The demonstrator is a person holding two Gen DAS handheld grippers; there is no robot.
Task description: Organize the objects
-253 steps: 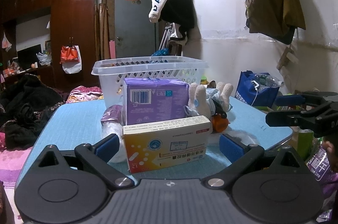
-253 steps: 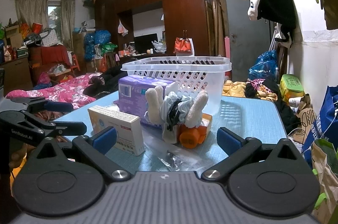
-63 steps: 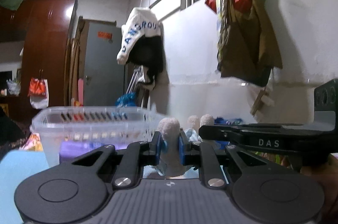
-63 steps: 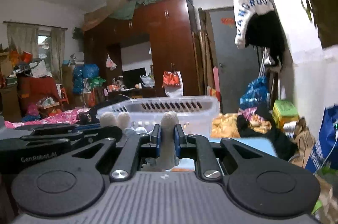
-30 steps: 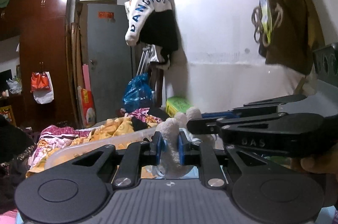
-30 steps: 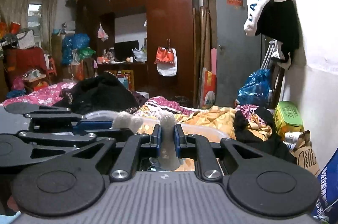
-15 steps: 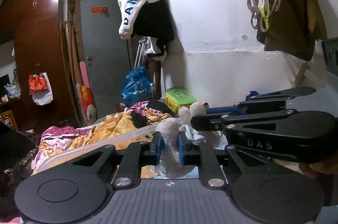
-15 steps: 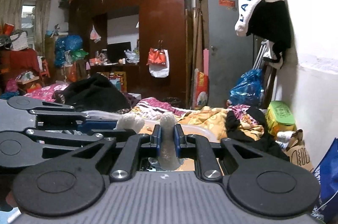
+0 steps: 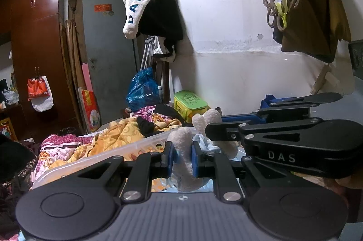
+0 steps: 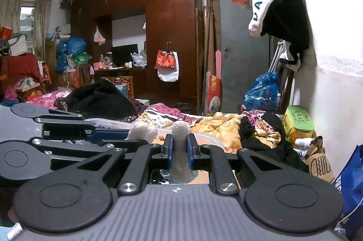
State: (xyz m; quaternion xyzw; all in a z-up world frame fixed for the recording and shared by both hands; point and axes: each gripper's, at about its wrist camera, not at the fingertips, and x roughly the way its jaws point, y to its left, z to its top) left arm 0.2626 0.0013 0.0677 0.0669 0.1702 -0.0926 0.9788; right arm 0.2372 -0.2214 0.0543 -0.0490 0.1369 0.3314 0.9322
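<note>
My left hand-held gripper (image 9: 182,160) and right hand-held gripper (image 10: 179,151) each pinch the plush toy (image 9: 185,150), now lifted over the white basket (image 9: 109,155), ready to drop in.

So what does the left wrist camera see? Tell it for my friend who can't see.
The left gripper squeezes a fuzzy white plush toy above a white plastic basket. The right gripper grips the toy from the right, and a messy bedroom lies behind.
</note>
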